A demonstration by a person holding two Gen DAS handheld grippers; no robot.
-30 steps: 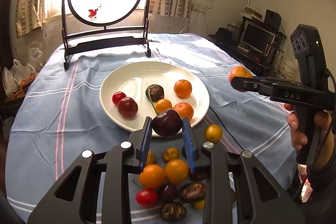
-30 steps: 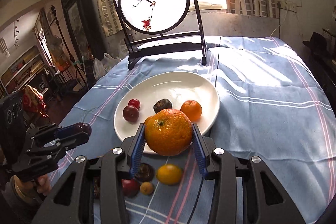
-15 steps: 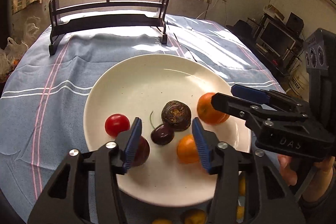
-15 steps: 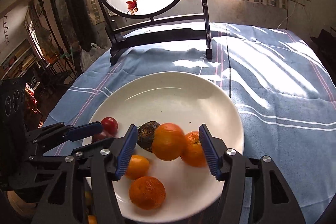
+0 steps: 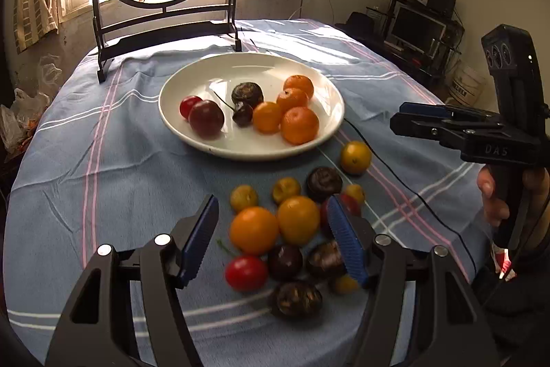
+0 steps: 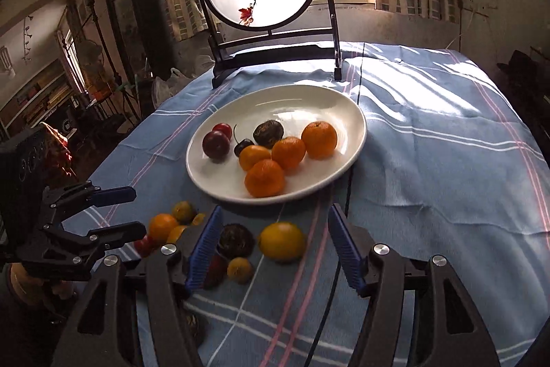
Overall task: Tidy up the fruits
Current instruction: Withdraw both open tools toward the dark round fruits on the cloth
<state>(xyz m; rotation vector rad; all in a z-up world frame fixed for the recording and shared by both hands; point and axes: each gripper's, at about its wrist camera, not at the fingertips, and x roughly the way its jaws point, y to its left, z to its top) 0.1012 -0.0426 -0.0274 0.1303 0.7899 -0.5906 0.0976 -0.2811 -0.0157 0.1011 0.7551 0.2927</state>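
Both grippers have pulled back from the white plate (image 5: 330,122), left gripper (image 5: 271,239) and right gripper (image 6: 271,246) with jaws open and empty. 8 fruits sit mid-plate, its far half bare. Loose fruits (image 5: 254,229) cluster on the near tabletop (image 5: 103,181).

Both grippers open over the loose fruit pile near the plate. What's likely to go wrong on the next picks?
1. The loose fruit lies packed and touching between the open fingers of the left gripper; closing could catch two pieces or knock round ones rolling across the tablecloth.
2. The oranges crowd the near side of the plate; another drop there may push one over the rim.
3. A black cable runs beside the pile, where the right gripper could snag it.
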